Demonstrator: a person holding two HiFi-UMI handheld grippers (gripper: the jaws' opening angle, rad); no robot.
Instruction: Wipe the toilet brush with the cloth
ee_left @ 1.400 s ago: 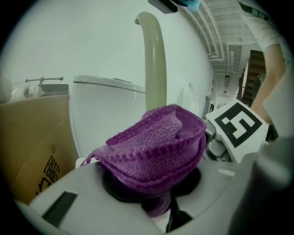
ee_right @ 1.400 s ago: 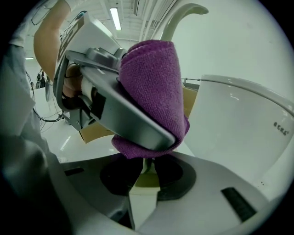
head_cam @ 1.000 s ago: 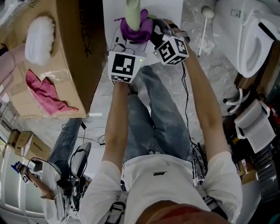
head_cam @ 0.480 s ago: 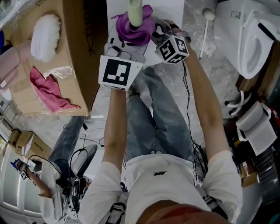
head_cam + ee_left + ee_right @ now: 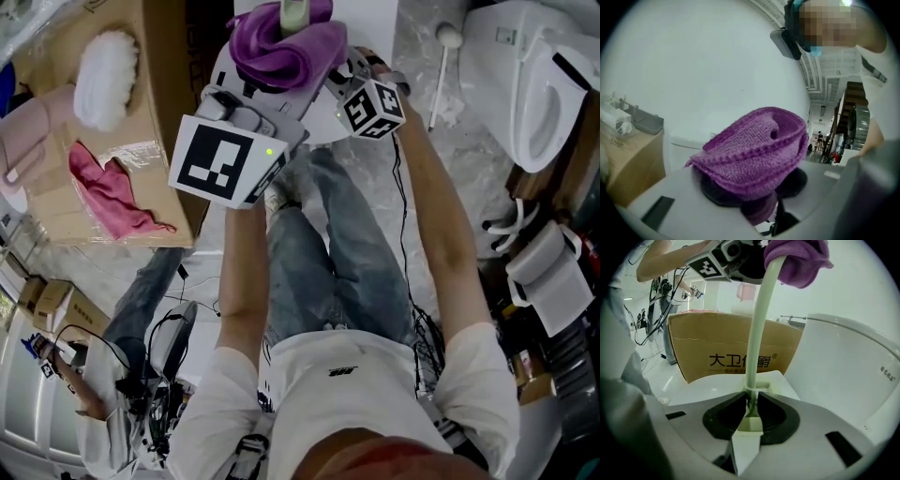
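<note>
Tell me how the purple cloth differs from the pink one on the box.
The purple cloth is bunched round the toilet brush handle, between the opening jaws of the left claw; the pink cloth lies spread loose on the cardboard box, untouched. Both are soft rags.

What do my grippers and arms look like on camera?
Left gripper and right gripper: grey-white shells, black jaw pads, each with a white cube of black square markers; a green light glows on the left cube. White short-sleeved T-shirt, arms bare. The left jaws are opening with the purple cloth between them.
</note>
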